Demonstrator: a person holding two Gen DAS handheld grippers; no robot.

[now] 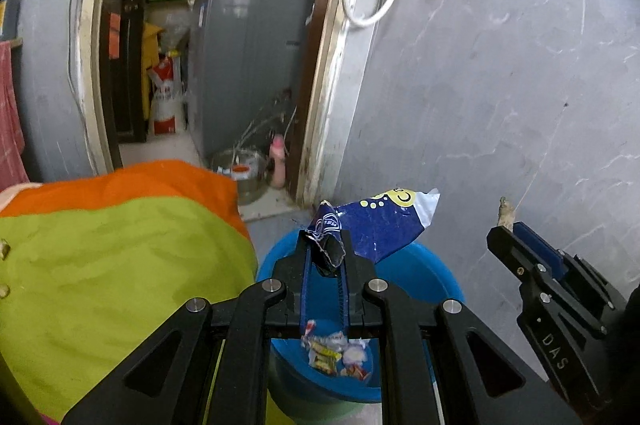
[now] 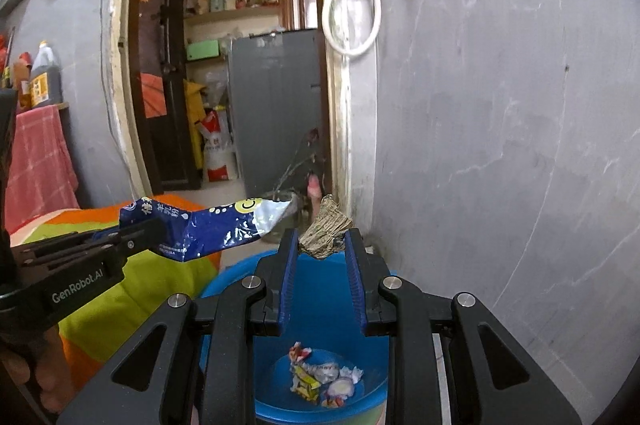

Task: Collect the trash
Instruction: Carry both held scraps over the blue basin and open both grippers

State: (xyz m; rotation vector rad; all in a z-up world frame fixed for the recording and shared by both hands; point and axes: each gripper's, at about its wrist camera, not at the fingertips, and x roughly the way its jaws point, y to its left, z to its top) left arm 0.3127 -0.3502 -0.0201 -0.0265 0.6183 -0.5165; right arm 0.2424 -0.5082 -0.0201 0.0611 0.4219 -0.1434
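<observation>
Several crumpled wrappers [image 2: 324,379] already lie in the blue basin [image 2: 376,391], and two pieces remain to drop: the left gripper [image 1: 326,245] pinches a blue foil packet [image 1: 376,225] and the right gripper [image 2: 322,245] a brown paper scrap [image 2: 326,231], both angled downward over the basin.

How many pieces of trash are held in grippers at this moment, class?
2. A blue foil packet is clamped in the left gripper, and a crumpled brown scrap sits in the right gripper. Both are over the blue basin.
</observation>
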